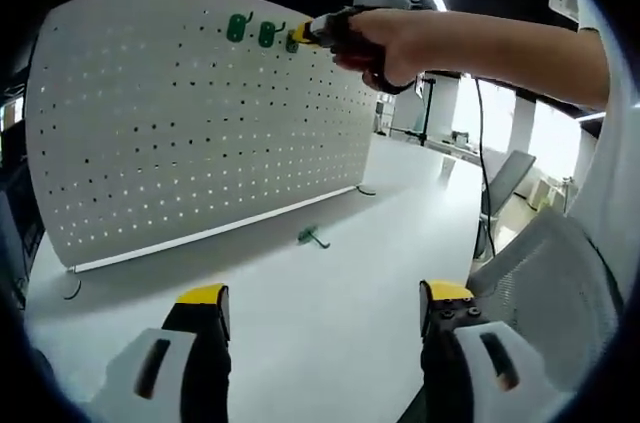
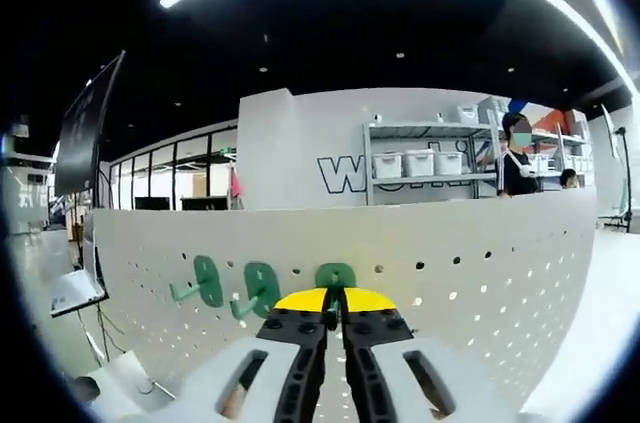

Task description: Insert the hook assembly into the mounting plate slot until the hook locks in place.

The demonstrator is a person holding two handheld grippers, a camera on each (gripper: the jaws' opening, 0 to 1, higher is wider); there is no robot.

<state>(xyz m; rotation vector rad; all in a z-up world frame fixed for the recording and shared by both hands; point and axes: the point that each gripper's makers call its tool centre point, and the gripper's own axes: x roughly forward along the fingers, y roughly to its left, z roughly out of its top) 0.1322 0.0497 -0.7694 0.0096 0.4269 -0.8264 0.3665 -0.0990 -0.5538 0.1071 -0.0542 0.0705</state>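
A white pegboard mounting plate stands upright on the white table. Two green hooks hang near its top edge. A third green hook sits at the board beside them, with my right gripper shut on it, held by a person's hand. In the right gripper view the same hook shows just above the closed yellow tips of the right gripper, with the other two hooks to its left. My left gripper is open, low over the table. A loose green hook lies on the table.
The board rests on small feet at its lower corners. A person's arm reaches across from the right. A mesh office chair stands at the right table edge. Behind the board are shelves with bins and people.
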